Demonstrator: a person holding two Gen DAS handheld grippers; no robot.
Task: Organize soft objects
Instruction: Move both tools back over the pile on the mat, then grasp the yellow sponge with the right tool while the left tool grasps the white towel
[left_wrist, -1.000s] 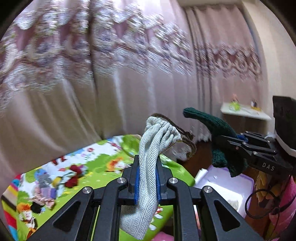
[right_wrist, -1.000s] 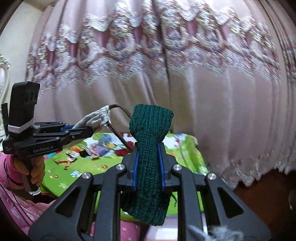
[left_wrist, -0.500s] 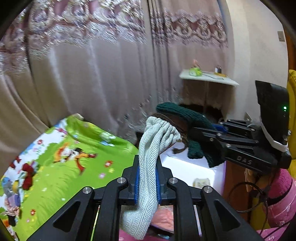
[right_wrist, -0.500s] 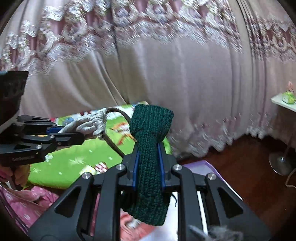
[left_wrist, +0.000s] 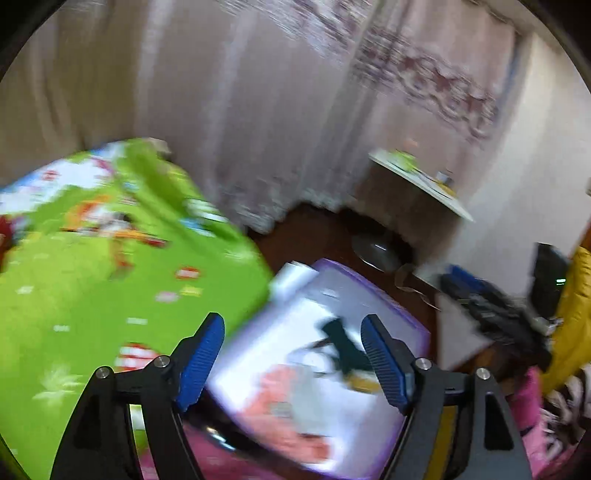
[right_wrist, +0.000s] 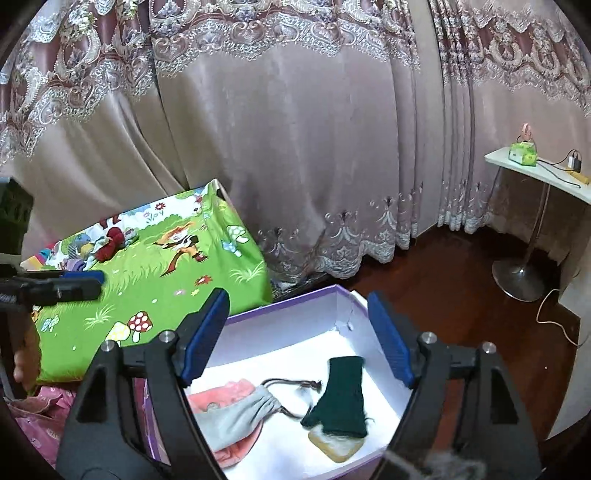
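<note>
Left gripper (left_wrist: 291, 356): jaws opening, nothing between them.
Right gripper (right_wrist: 297, 334): jaws opening too, empty.
Pouch (right_wrist: 240, 413): lying in the box (right_wrist: 295, 306), on a pink cloth (right_wrist: 225, 397).
Mitten (right_wrist: 341, 393): beside it, touching a yellow pad (right_wrist: 334, 446).
Tip: lift both grippers straight up, clear of the cords.

I see mauve curtains (right_wrist: 295, 129) with lace-patterned bands hanging to a dark wooden floor (right_wrist: 443, 295). A white pedestal side table (right_wrist: 535, 173) stands at right (round metal base). A green cartoon-print mat (right_wrist: 159, 266) lies at left. Left view blurred.
</note>
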